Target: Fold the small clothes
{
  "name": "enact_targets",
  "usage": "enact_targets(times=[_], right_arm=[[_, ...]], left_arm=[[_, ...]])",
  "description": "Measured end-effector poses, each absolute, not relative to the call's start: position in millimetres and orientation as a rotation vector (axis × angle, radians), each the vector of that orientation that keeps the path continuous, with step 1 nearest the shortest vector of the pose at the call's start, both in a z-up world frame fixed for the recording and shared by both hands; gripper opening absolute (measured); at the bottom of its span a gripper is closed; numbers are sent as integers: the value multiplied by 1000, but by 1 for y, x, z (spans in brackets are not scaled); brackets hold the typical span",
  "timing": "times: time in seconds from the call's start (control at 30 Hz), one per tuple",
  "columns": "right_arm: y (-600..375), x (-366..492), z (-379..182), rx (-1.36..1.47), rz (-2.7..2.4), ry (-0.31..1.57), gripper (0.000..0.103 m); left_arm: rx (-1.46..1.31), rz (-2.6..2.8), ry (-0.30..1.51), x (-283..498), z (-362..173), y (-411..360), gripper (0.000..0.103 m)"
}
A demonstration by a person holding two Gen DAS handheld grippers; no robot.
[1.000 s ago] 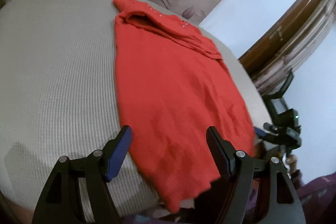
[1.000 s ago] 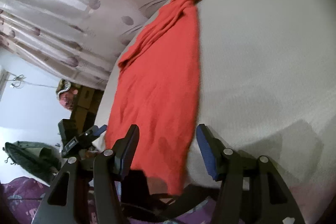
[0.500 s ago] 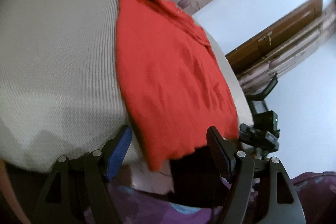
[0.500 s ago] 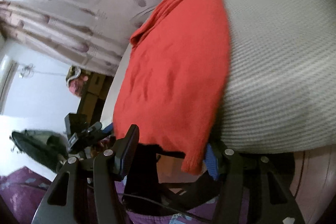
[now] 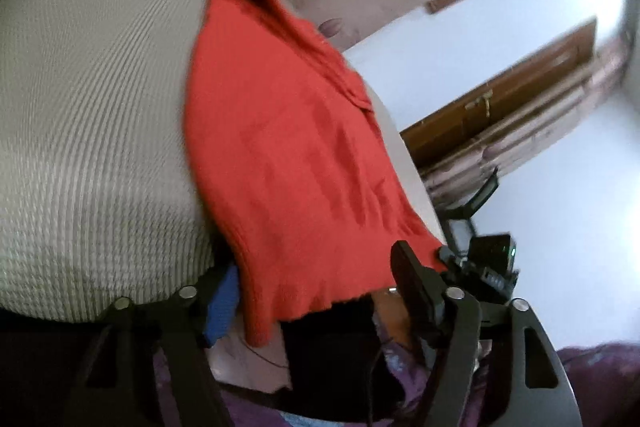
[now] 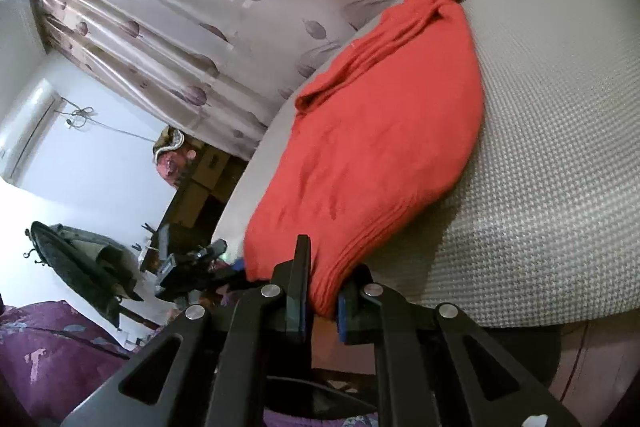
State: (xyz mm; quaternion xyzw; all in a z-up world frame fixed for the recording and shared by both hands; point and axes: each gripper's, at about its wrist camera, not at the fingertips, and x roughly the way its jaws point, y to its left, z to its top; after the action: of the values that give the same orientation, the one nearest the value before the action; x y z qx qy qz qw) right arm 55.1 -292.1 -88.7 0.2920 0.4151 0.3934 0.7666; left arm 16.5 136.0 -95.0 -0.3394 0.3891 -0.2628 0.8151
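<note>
At the table (image 6: 560,147) edge, right gripper (image 6: 322,291) fingers clamped on red garment (image 6: 380,147) hem, left gripper (image 5: 316,287) fingers wide.

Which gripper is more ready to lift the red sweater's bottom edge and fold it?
Right. The right gripper is shut on the red knit sweater's hem corner. The left gripper is open, its fingers either side of the hem.

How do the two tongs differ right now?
The right tongs are pinched shut on a hem corner of the red sweater; the left tongs stand wide open, gripping nothing. The hem is gathered between the right pair, but hangs loose between the left pair's fingers. Both sit at the sweater's near hem, at the edge of the grey cushion.
</note>
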Motion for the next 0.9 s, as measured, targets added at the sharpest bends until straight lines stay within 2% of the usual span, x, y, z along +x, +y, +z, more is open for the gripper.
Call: enact_targets(times=[0.1,0.17,0.23,0.57,0.63,0.7,0.73,0.77,0.83,0.9], right_arm=[[-297,66,-95,672,846,911,20],[-298,72,-96,681,828,910,36],[-297,77,-98,698,836,921,49],[-282,94,-95,659,849,942,48],[-282,92,-93,650,851,931,46],[-280,92,-94,628,831,927,33],[-279,93,-96,608,808,936,14],[-278,93,-98,599,794,948,9],[-280,94,-106,612,785,968,9],[-282,92,-107,631,792,961,9]], left_arm=[[-627,-566,809,16,-79,125,60],[-581,-559,818,20,-75,120,60],[-568,-553,833,22,-76,117,60],[-612,-504,894,45,-82,130,63],[-618,-506,899,51,-81,128,63],[-592,-492,884,52,-81,126,62],[-575,-478,884,52,-82,124,54],[-558,-463,887,51,-83,123,47],[-545,-439,915,54,-86,124,21],[-542,-420,921,53,-89,127,15]])
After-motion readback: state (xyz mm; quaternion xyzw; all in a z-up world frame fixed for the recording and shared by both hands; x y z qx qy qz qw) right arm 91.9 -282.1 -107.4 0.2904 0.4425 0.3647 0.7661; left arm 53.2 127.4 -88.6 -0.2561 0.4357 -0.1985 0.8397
